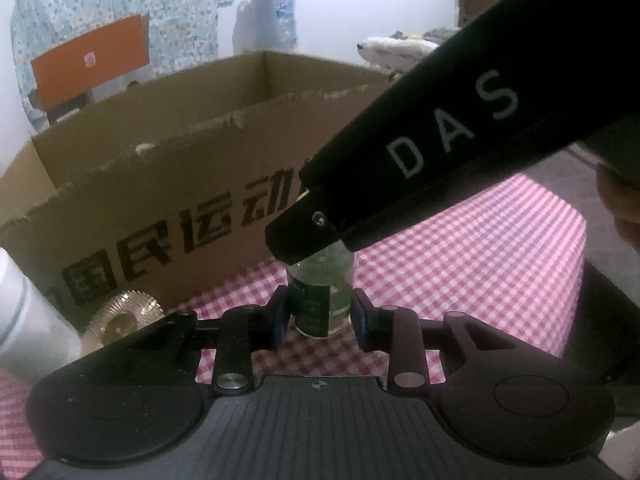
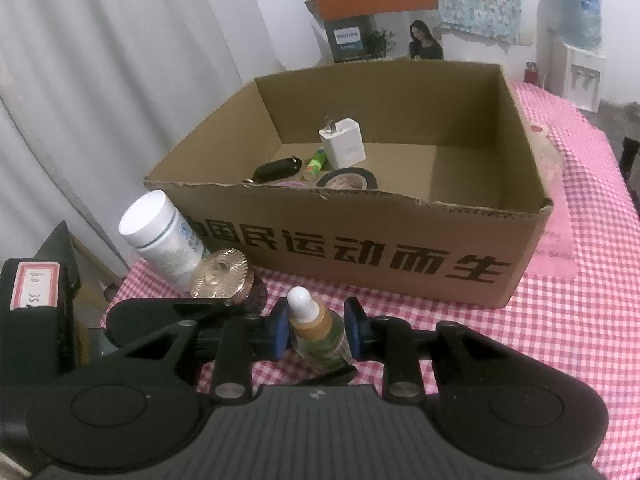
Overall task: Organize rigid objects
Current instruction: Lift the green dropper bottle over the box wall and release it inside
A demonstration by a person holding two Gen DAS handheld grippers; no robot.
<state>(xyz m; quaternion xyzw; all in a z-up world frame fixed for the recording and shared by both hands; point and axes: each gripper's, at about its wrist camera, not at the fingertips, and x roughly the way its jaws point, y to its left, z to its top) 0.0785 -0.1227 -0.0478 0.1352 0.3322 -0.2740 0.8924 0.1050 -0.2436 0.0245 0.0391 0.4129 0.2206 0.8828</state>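
- The bottle [image 2: 318, 334] stands on the checked cloth [image 2: 560, 320], just near of the box [image 2: 360, 240].
- Right gripper [image 2: 315, 330] clamps its upper part, jaws narrow.
- Left gripper [image 1: 320, 316] clamps its lower body, jaws narrow.
- A charger [image 2: 342, 142] lies inside the box.

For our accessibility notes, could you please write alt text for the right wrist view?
The right gripper closes on a small dropper bottle standing on a pink checked tablecloth. Behind it, an open cardboard box holds a white charger and other small items; a white pill bottle and gold ridged disc sit left.
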